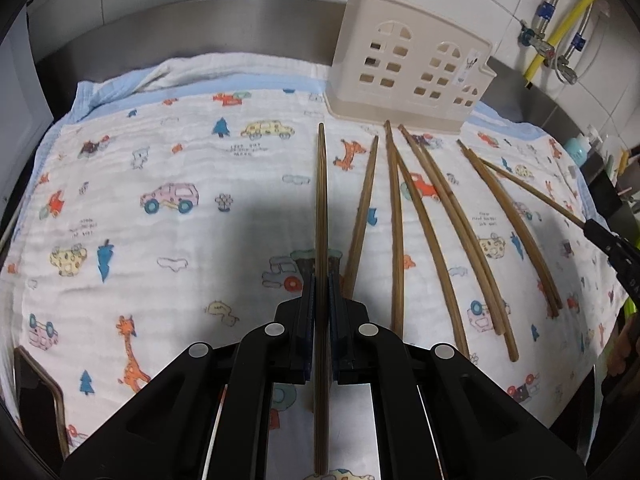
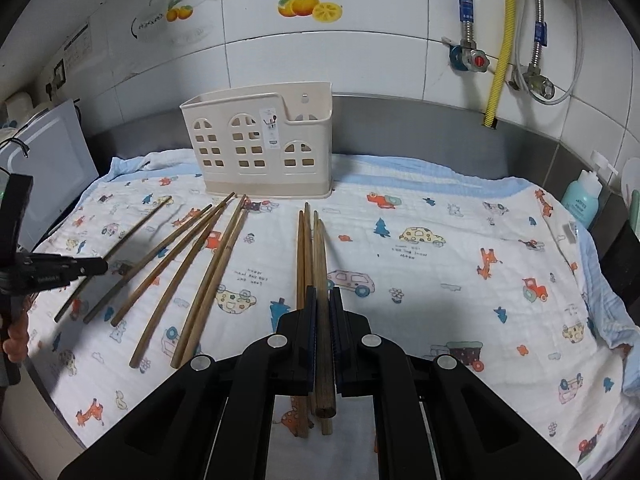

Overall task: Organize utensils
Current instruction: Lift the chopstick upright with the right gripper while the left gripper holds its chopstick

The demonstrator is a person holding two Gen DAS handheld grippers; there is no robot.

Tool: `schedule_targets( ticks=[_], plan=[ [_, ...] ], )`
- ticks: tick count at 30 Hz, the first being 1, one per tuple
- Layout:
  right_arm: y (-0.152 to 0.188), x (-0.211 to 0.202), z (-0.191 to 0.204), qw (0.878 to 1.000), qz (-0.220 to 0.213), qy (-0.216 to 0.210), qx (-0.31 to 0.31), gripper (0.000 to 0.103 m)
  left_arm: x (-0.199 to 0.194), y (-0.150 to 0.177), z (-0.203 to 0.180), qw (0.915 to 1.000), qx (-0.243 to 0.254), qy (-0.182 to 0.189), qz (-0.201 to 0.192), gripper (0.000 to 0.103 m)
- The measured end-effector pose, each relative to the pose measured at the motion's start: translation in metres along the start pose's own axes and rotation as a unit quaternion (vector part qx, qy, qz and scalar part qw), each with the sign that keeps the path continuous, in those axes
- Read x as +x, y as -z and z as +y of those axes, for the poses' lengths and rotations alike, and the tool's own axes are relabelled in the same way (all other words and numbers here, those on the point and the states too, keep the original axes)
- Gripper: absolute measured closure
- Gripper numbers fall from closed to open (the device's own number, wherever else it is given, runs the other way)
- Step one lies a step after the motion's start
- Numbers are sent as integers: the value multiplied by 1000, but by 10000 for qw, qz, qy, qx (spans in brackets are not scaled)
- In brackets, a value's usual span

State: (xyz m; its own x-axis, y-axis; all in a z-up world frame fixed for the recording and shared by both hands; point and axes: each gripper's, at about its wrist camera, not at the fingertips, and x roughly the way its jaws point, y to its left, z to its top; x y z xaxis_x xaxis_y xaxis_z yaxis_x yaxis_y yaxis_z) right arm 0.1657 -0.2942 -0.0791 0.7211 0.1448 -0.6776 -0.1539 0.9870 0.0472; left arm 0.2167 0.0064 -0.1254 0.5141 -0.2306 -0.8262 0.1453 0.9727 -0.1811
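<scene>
Each claw was clamped on one wooden chopstick: the left gripper (image 1: 322, 284) pinched a chopstick (image 1: 321, 200), the right gripper (image 2: 321, 300) another chopstick (image 2: 322, 320). Loose chopsticks (image 2: 208, 264) lay on the cartoon-print cloth (image 2: 440, 280), near the cream utensil holder (image 2: 260, 148).

The chopsticks (image 2: 208, 276) are brown wood with a matt, finely grained surface, and the utensil holder (image 2: 258, 148) is cream moulded plastic, smooth with a faint sheen. The cloth (image 2: 440, 264) beneath them is soft white woven fabric, crinkled and matt, printed with coloured cartoon figures and edged in pale blue; behind it the backsplash (image 2: 400, 116) is brushed metal with a dull satin finish, and the wall tiles (image 2: 360, 56) are glossy white ceramic. The right gripper (image 2: 321, 300) and left gripper (image 1: 321, 288) are matt black plastic with round silvery metal fasteners.
</scene>
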Motion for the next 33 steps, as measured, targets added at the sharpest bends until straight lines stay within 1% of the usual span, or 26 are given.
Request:
schedule_targets(
  ticks=[7,14,20,25,33],
  plan=[
    [-2,-1,-1,10000,-45,-5,20,96,-7,-5,1,9999,-13,-44,-107,98],
    [-12,-5,-1,9998,-161,-50,41,96,-17,-13,2,9997,0,-61,-250,98],
    [-24,-11,0,9995,-310,-81,11,96,-30,-22,-2,9986,67,15,-519,98],
    [-34,-13,3,9993,-330,-187,0,96,-39,-31,-4,9981,79,88,-609,98],
    [-45,-19,7,9989,-432,-173,-107,96,-54,-45,-12,9964,398,-35,-744,98]
  ],
)
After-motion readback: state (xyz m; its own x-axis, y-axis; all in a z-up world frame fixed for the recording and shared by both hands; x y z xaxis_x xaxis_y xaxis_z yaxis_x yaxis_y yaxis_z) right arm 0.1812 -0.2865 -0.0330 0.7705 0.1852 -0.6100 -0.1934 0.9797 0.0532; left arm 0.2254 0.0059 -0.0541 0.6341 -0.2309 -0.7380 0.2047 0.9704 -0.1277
